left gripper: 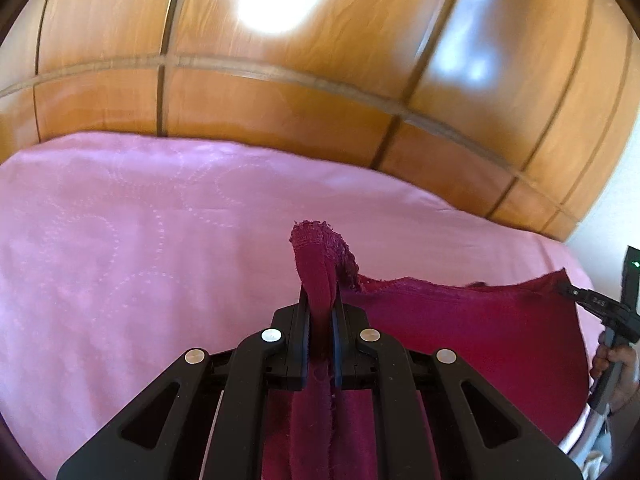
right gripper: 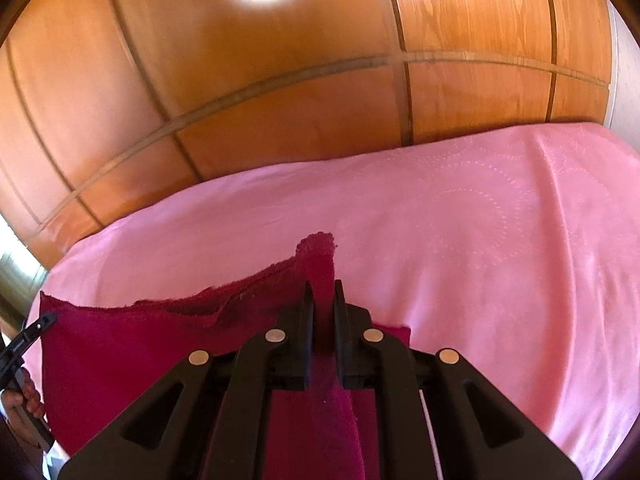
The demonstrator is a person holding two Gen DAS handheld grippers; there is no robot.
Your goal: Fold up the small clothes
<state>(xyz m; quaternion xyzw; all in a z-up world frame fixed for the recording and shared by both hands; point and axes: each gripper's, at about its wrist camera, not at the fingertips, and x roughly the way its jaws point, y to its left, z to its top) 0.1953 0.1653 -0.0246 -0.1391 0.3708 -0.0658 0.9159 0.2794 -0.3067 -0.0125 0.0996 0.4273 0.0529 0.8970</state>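
We hold the dark red cloth [left gripper: 460, 332] by two corners, one in each tool, above the pink bedspread [left gripper: 140, 260]. The left gripper [left gripper: 320, 308] is clamped on one corner, which sticks up frayed between its closed fingers, with more fabric trailing back beneath the tool body. The right gripper [right gripper: 322, 300] is likewise clamped on the opposite corner, and the cloth passes down under it in the same way. Between the two tools the upper edge of the cloth runs slightly slack, and the panel hangs below that edge; in each wrist view the other tool appears at the far corner of the cloth, with a hand [left gripper: 616, 364] on its handle. We judge the task to be at an early stage: the garment is picked up and spread out, but no fold is visible in it, and no folded items lie on the bedspread within view. What remains, as far as we can judge, is to lay or double the cloth over, flatten it, and set it down as a compact piece. Behind the bed stands a wooden panelled wardrobe [right gripper: 280, 100]; both views are somewhat blurred. No basket, box or other container is visible in either view, so we can report no contents.
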